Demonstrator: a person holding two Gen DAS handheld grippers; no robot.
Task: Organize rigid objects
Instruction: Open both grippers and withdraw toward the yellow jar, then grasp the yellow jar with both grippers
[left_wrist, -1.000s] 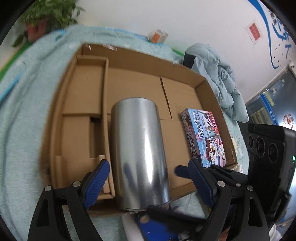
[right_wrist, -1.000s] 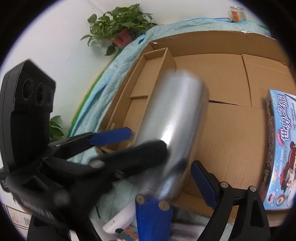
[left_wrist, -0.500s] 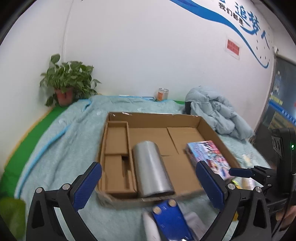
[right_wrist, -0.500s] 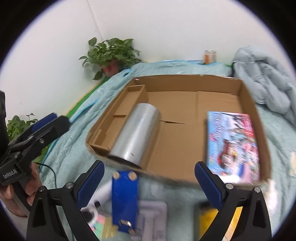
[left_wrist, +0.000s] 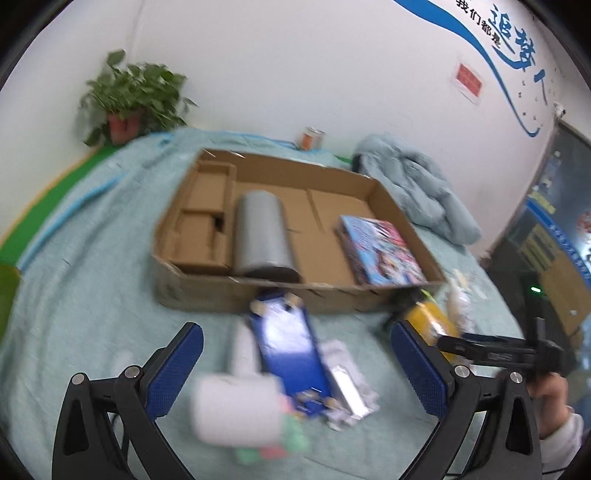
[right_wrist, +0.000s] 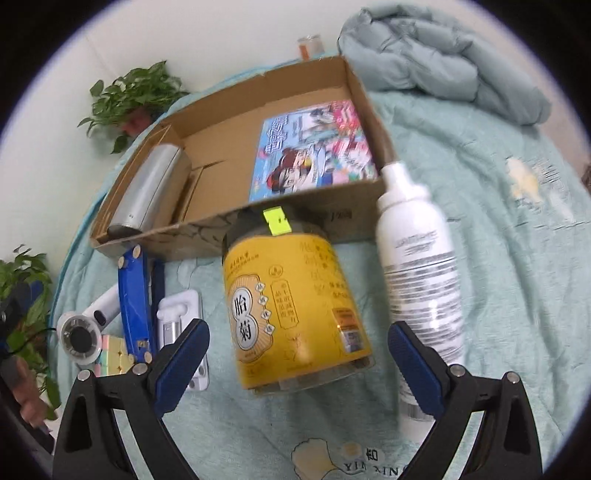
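A shallow cardboard box (left_wrist: 258, 295) (right_wrist: 207, 229) lies on a teal cover. Inside it, a silver cylinder (left_wrist: 262, 232) (right_wrist: 147, 192) lies at the left and a colourful flat box (left_wrist: 380, 251) (right_wrist: 314, 147) at the right. My left gripper (left_wrist: 295, 332) is open and holds nothing; it hovers over a blue flat box (left_wrist: 288, 350), a white hand-held fan (left_wrist: 240, 406) and a silver packet (left_wrist: 347, 376). My right gripper (right_wrist: 299, 329) is open too. A yellow jar (right_wrist: 295, 302) lies on its side just ahead of it, and its pads do not touch the jar. A white spray bottle (right_wrist: 421, 266) lies to the right.
Potted plants (left_wrist: 133, 99) stand at the far left, a small can (left_wrist: 312, 138) by the wall, and a bundled pale blue jacket (left_wrist: 417, 184) at the far right. A pastel cube (right_wrist: 114, 347) and a white packaged item (right_wrist: 181, 310) lie near the blue flat box. A hand (left_wrist: 554, 391) shows at the right edge.
Both grippers have let go of the silver cylinder, which now lies in the cardboard box, and have pulled back with wider jaws. The right view has swung over the yellow jar and the bottle.
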